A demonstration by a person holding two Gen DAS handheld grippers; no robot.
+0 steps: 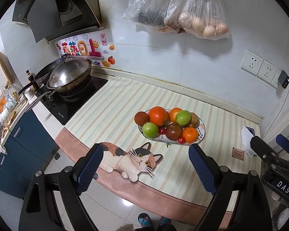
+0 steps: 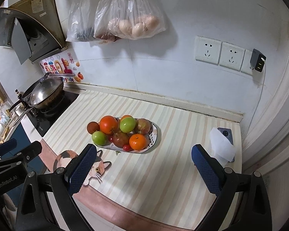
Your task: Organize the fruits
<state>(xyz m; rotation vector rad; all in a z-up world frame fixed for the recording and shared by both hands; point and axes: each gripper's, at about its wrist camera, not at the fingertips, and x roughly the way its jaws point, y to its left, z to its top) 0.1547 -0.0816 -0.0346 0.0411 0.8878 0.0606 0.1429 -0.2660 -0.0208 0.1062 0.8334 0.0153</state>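
Wok [image 1: 71, 77] on stove, 2 bags [image 2: 125, 19] hanging, phone [image 2: 224, 132].

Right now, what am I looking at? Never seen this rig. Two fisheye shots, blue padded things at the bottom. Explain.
There is no robot arm here. A person holds one pair of handheld tongs in each hand, and each carries a fisheye camera looking forward along its two fingers.

The left wrist view shows the left tongs; the right tongs fill the bottom of the right wrist view. Each view also catches the other tongs at its edge.

Both pairs stand open and hold nothing.

On the striped mat sits an oval plate piled with fruit: oranges, green apples, dark red fruit and small red ones. A cat picture is printed on the mat. Right of the plate lie a phone and white paper.

A wok sits on the stove to the left.
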